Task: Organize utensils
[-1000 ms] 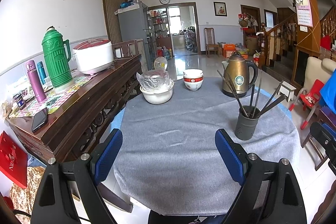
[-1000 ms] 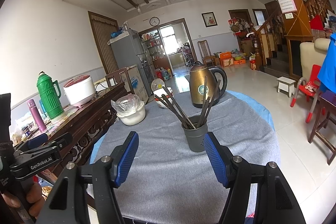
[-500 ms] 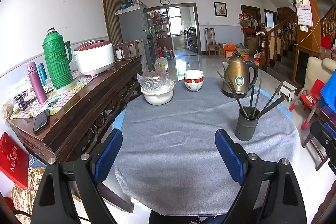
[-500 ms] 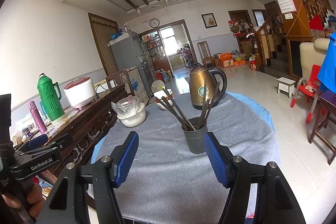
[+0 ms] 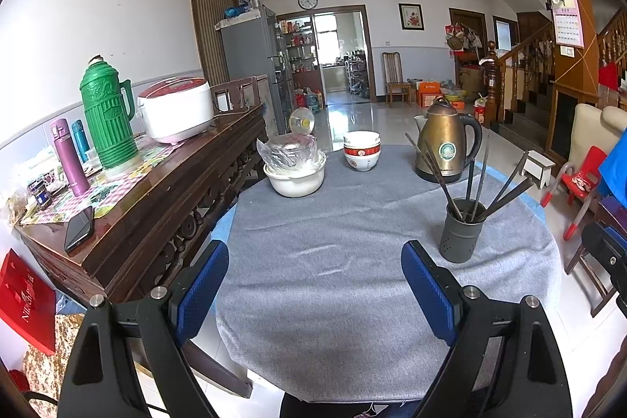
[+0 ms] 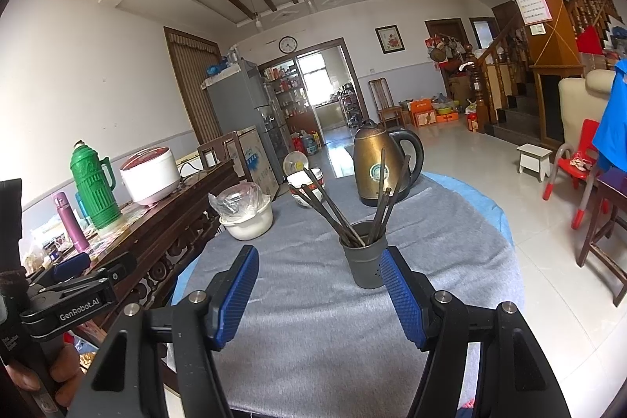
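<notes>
A dark grey perforated holder [image 5: 460, 237] stands on the right of the round table's grey cloth [image 5: 333, 261], with several dark chopsticks [image 5: 476, 175] fanned out of it. It also shows in the right wrist view [image 6: 365, 263], just ahead of my right gripper [image 6: 319, 286], which is open and empty with the holder beside its right finger. Its chopsticks [image 6: 333, 210] lean left and right. My left gripper [image 5: 313, 279] is open and empty over the near cloth, left of the holder. My left gripper also shows at the left edge of the right wrist view [image 6: 74, 281].
A white bowl covered with plastic [image 5: 296, 167], stacked red-and-white bowls [image 5: 361, 153] and a bronze kettle [image 5: 446, 143] stand at the table's far side. A dark wooden sideboard [image 5: 156, 190] at the left carries a green thermos [image 5: 106, 120], a rice cooker [image 5: 174, 114] and a phone [image 5: 78, 228].
The right gripper has drawn slightly nearer to the holder. The left gripper's view has barely shifted. Both grippers stay open.
</notes>
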Demonstrator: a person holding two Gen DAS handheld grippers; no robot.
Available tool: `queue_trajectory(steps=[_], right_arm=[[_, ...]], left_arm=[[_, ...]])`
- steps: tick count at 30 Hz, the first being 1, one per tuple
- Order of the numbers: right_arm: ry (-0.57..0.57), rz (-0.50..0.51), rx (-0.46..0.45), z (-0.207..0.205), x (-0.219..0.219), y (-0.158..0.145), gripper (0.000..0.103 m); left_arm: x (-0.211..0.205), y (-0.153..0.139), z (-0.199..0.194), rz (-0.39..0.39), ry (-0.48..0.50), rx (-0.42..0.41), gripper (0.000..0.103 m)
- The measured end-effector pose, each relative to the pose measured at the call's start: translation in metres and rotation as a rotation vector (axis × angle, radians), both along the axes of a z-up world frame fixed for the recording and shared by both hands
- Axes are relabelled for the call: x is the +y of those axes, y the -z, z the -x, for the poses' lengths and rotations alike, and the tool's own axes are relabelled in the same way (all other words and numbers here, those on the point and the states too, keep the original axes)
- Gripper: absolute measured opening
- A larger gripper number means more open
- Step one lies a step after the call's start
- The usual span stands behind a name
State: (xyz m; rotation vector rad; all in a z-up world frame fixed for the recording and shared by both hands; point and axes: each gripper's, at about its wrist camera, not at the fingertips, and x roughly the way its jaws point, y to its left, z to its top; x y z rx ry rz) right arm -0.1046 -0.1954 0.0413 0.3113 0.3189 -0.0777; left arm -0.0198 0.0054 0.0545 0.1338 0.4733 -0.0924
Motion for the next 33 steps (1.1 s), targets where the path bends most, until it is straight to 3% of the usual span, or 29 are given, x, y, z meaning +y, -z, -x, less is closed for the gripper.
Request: queue_trajectory(steps=[33], right_arm=[[0.001,-0.006,0.000,0.0017,-0.0022,0.0016,0.068]], left_arm=[[0.0037,0.0036,-0.0029,-0.003,-0.002,0.011,0.090]])
